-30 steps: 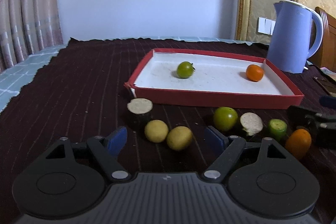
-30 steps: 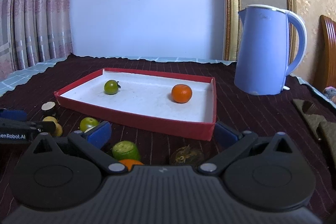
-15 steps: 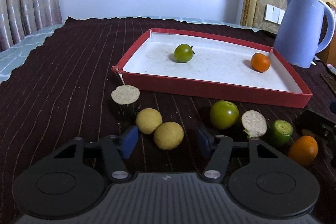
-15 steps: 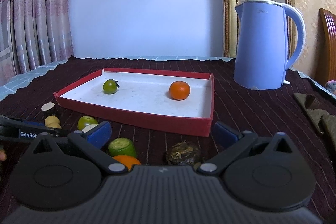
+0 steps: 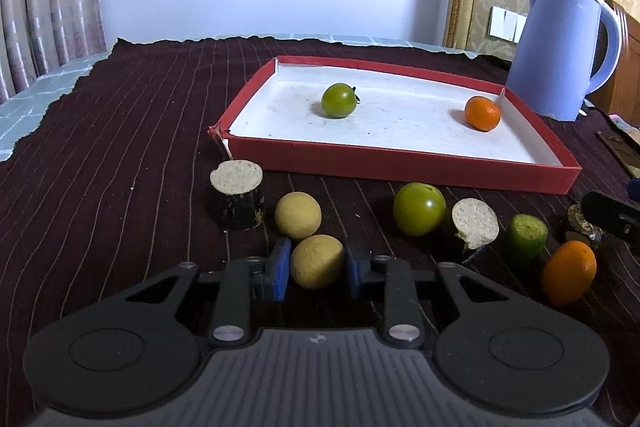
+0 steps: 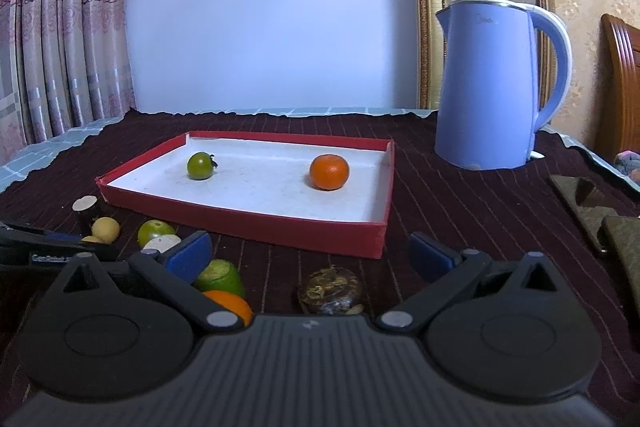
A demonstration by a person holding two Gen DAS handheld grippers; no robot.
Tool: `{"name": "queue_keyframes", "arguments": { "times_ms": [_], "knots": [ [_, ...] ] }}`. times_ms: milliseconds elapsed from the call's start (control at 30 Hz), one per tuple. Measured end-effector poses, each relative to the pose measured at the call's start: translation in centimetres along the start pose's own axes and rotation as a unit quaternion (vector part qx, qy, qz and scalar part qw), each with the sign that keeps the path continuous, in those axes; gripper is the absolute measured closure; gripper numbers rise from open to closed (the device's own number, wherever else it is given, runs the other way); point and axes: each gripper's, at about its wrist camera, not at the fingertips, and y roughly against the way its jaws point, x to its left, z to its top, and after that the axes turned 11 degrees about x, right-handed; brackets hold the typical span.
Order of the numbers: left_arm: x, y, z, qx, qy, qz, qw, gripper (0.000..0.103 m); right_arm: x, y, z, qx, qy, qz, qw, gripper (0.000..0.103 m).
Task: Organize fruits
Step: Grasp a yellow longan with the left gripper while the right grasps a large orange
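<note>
A red tray [image 5: 400, 167] with a white floor holds a green tomato [image 5: 339, 100] and a small orange [image 5: 482, 113]. In front of it lie two yellow balls, a green tomato [image 5: 419, 209], two cut white-faced pieces [image 5: 236, 189], a green stub [image 5: 527, 239] and an orange fruit [image 5: 568, 277]. My left gripper [image 5: 316, 269] is shut on the nearer yellow ball [image 5: 317, 261] on the cloth. My right gripper [image 6: 308, 255] is open and empty above a dark dried fruit [image 6: 331, 289], in front of the tray [image 6: 248, 223].
A blue kettle [image 6: 496, 83] stands at the back right of the tray. A dark striped cloth [image 5: 120, 131] covers the table. Brown wedge-shaped pieces [image 6: 592, 203] lie at the far right. Curtains hang at the left.
My left gripper moved forward and down and closed its jaws around the nearer yellow ball. My right gripper stayed open and hardly moved.
</note>
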Motion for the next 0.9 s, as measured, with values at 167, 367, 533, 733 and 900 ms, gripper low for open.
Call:
{"name": "queue_keyframes", "arguments": {
  "times_ms": [167,367,533,733,900],
  "knots": [
    [-0.2,0.0,-0.2,-0.007,-0.004,0.006,1.0,0.075,-1.2,0.9,-0.2,0.001,-0.012,-0.004,1.0,0.0],
    [-0.3,0.0,-0.3,-0.011,-0.008,0.009,0.9999,0.075,-0.5,2.5,-1.0,-0.003,0.012,0.043,0.999,0.003],
    [-0.2,0.0,-0.4,-0.013,-0.009,0.009,0.9998,0.075,2.1,2.1,-1.6,0.023,0.063,0.075,0.995,0.021],
    [-0.4,0.1,-0.5,-0.015,-0.011,0.011,0.9998,0.075,4.5,0.0,-2.3,0.072,0.096,0.072,0.99,0.04],
    [-0.4,0.1,-0.5,-0.015,-0.011,0.011,0.9998,0.075,4.4,-0.5,-2.4,0.082,0.092,0.052,0.991,0.064]
  ]
}}
